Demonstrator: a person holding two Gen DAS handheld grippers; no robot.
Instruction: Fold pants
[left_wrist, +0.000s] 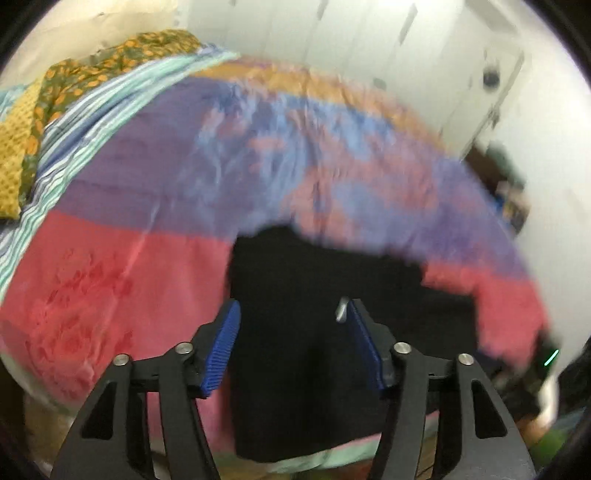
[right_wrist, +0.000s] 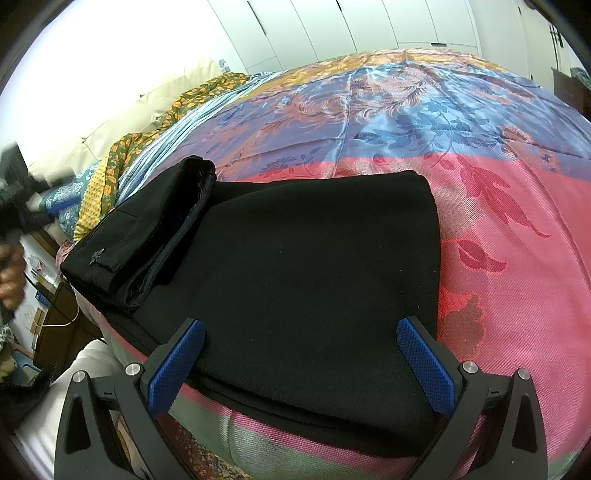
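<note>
On the floral bedspread (right_wrist: 498, 206) lie folded black pants (right_wrist: 314, 266); both grippers (left_wrist: 291, 343) (right_wrist: 301, 354) spread wide.

A bed (right_wrist: 517, 258) fills the room, spread with a satin cover (right_wrist: 388, 110) — pink, purple-blue and gold florals. A cream padded headboard (right_wrist: 110, 122) stands at its left, white wardrobe doors (right_wrist: 332, 26) behind — brightly lit. A striped sheet (left_wrist: 74, 125) and orange-flowered cloth (left_wrist: 110, 62) lie bunched near the headboard.

The pants (right_wrist: 314, 266) are matt black cloth with a faintly fuzzy, lint-flecked face, lying on a glossy satin bedspread (right_wrist: 517, 229) woven with flowers, while each gripper's (right_wrist: 301, 363) fingers (right_wrist: 424, 362) carry ribbed blue rubbery pads on matt black plastic arms with shiny metal screws.
</note>
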